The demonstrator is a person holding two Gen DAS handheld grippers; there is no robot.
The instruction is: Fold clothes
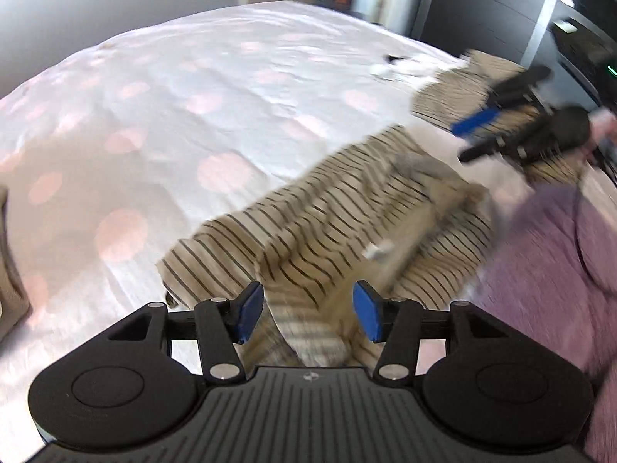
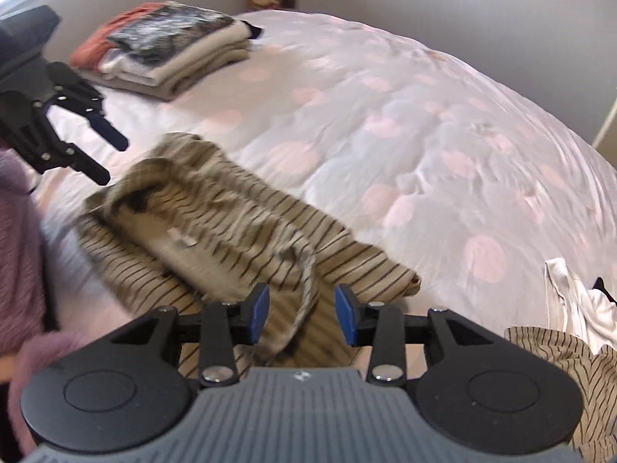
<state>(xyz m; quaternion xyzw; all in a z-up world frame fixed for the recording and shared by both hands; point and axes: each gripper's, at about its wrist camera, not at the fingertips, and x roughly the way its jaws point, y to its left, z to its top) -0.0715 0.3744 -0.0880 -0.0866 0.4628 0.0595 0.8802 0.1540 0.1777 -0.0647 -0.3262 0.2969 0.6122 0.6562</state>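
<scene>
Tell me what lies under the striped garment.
The striped garment lies on the dotted bedcover, which shows all around it. The cover directly beneath it is hidden, so anything trapped there cannot be seen.

Striped shirt (image 1: 327, 208) of soft woven cloth, bed cover (image 1: 173, 88) of smooth, faintly crinkled cotton, tongs (image 1: 308, 314) of matt black plastic, blue rubbery pads (image 1: 368, 310), shiny metal rivets (image 1: 221, 370)

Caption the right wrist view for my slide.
Right claw open over a striped garment on the dotted bedspread, folded pile behind.
</scene>
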